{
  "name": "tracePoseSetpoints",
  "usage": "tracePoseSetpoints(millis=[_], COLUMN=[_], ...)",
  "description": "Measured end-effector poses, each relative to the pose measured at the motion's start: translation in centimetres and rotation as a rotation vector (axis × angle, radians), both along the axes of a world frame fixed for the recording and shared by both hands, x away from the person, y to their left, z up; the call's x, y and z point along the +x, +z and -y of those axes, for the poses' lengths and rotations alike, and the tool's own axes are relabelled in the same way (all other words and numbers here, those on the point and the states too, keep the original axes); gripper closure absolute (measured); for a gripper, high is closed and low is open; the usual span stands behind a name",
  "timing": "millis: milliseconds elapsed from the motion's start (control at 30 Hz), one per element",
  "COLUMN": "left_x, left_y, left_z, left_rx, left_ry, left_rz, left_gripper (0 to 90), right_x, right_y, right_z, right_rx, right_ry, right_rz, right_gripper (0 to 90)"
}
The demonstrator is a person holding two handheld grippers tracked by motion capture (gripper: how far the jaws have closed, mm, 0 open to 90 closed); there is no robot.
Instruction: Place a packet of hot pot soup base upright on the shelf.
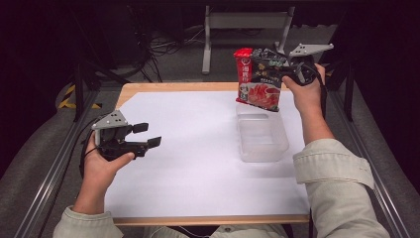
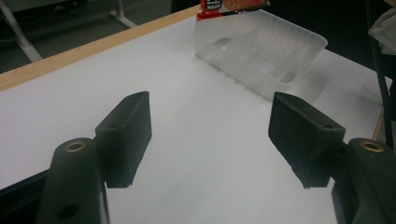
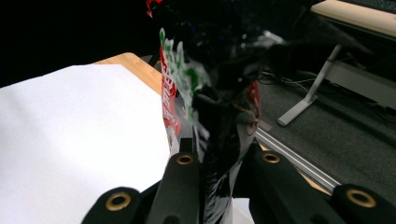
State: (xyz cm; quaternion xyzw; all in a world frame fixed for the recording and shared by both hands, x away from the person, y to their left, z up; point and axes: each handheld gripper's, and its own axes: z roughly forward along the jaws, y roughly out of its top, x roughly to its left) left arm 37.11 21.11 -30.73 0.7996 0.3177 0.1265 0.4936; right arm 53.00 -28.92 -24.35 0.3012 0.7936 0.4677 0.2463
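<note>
Claw [image 1: 292, 69] on crinkly packet [image 1: 260, 82]

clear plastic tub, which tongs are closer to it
Right. The right tongs hang just above the far end of the clear plastic tub, shut on a snack packet dangling over it. The left tongs sit open, well off to the tub's left across the white sheet.

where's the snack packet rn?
High view, far right: the snack packet hangs pinched in the right claw, just above the far end of the clear plastic container.
</note>
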Motion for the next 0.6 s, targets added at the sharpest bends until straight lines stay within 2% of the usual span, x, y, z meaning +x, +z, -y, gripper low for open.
tracePoseSetpoints(millis=[133, 600], left_x=[0.0, 0.0], left_y=[0.0, -0.2], left_z=[0.0, 0.0], left_rx=[-0.003, 0.002], left_ry=[0.0, 0.005], left_rz=[-0.009, -0.012], left_gripper=[31.0, 30.7], right_x=[0.1, 0.8], right_y=[-0.5, -2.9], right_z=[0.1, 0.5], right_rx=[-0.012, 0.004], right_ry=[-0.003, -0.005], right_rz=[-0.009, -0.036], right_gripper=[84.0, 83.9])
